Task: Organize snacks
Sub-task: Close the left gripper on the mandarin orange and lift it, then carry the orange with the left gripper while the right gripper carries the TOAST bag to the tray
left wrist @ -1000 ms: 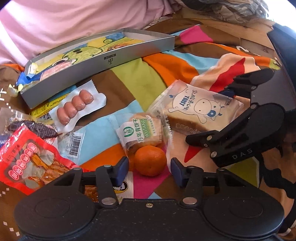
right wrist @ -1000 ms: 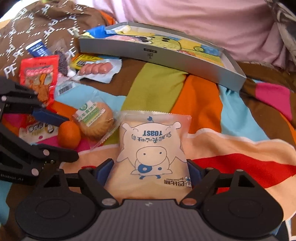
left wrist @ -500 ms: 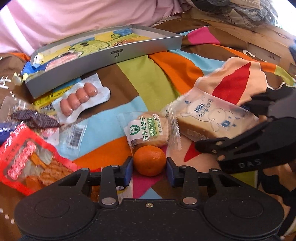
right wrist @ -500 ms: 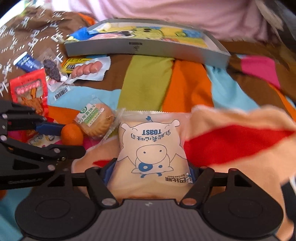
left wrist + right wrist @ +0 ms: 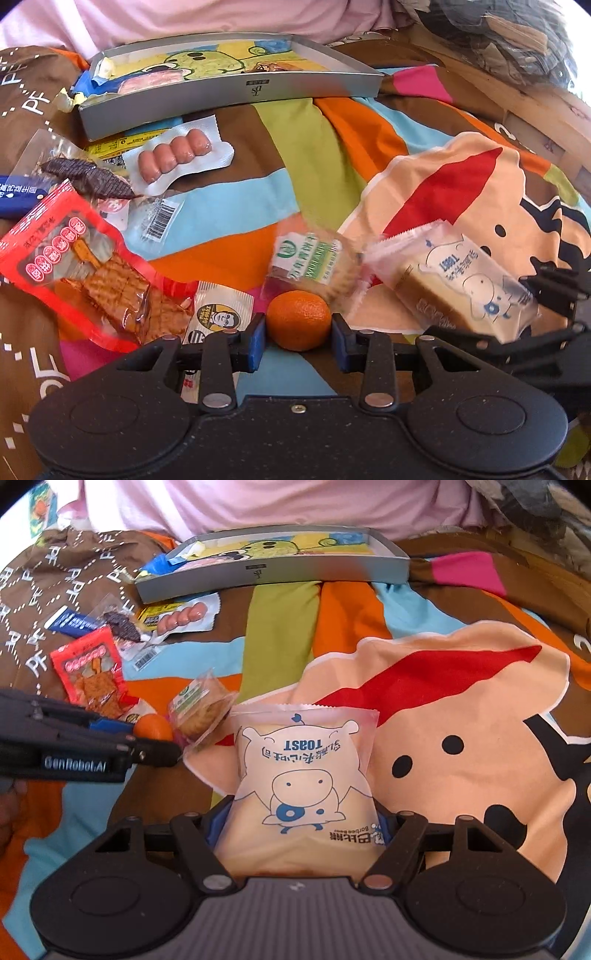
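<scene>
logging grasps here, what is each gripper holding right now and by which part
The left gripper pinches the mandarin across its sides. The right gripper grips the toast packet by its near end, one finger on each side edge.

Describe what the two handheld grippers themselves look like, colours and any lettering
The left gripper has a speckled black body with two round discs, silver rivets and blue pads; its side reads GenRobot.AI. The right gripper matches, except for a ribbed grey centre panel.
</scene>
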